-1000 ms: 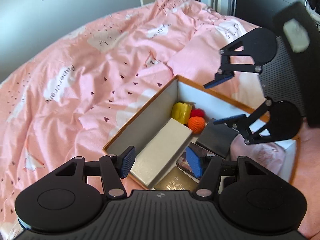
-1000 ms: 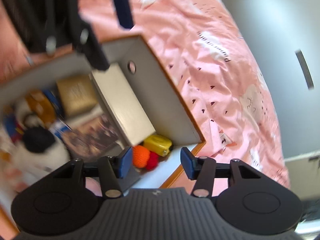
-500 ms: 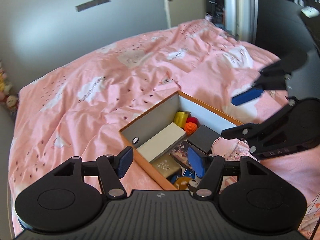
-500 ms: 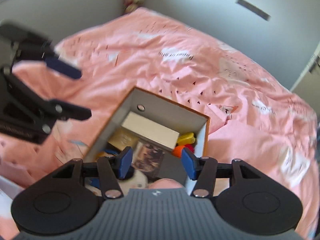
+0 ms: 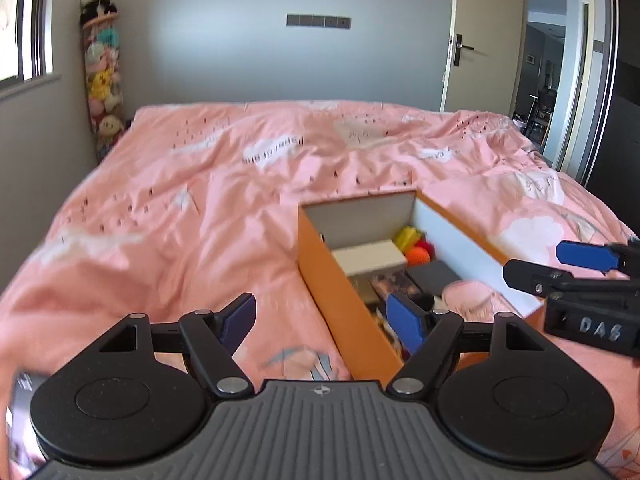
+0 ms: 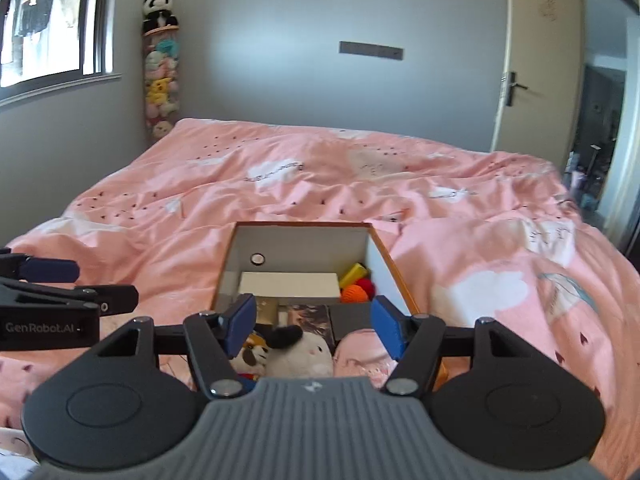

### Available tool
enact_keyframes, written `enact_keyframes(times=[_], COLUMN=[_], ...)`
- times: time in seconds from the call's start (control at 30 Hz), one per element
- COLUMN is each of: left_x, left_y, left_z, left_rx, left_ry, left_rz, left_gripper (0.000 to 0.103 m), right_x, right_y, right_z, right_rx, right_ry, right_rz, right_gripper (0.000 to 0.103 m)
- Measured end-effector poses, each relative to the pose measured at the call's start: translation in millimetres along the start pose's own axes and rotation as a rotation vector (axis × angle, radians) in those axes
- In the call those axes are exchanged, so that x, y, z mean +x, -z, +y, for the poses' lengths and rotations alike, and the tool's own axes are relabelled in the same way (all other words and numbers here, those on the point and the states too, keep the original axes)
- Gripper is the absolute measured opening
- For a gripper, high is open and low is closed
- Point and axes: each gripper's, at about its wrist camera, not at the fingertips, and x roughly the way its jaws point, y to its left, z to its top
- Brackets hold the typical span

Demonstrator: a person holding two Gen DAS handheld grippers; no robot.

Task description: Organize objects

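Both grippers hang over the pink bed w/ nothing held: the left gripper (image 5: 322, 318) has just been opening to nearly its widest, jaws empty, and the right gripper (image 6: 312, 326) has also just been opening, wide and empty, just above the box's near end. The orange box (image 5: 340, 300) sits on the duvet (image 5: 180, 208), packed w/ a white carton (image 6: 289, 285), yellow toy (image 6: 353, 274), orange ball (image 6: 354, 293), dark case (image 5: 434, 274) and a plush (image 6: 300, 354) (near end, by the right pads). Judging by this, the filling step looks about done; next probably calls for checking for leftovers, or gripping the box's sides w/ both hands.
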Motion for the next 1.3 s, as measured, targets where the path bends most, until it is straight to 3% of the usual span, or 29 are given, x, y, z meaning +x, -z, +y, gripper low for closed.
enact_keyframes(times=[0.33, 0.7, 1.3], left_x=[13.1, 32.0, 27.4], left_y=[29.0, 38.9, 39.7], left_z=[-9.2, -3.2, -6.1], left_rx=[0.007, -0.013, -0.011], left_ry=[-0.060, -0.039, -0.018], left_rz=[-0.025, 0.054, 0.055], left_gripper=[0.089, 0.090, 0.090], right_x=[-0.4, 19.0, 16.8], right_y=[42.3, 46.0, 47.6], right_z=[17.4, 19.4, 21.2], right_rx=[0.016, 0.050, 0.063], right_ry=[0.168, 0.130, 0.130], right_rz=[-0.087, 0.000, 0.014], right_gripper=[0.079, 0.079, 0.079])
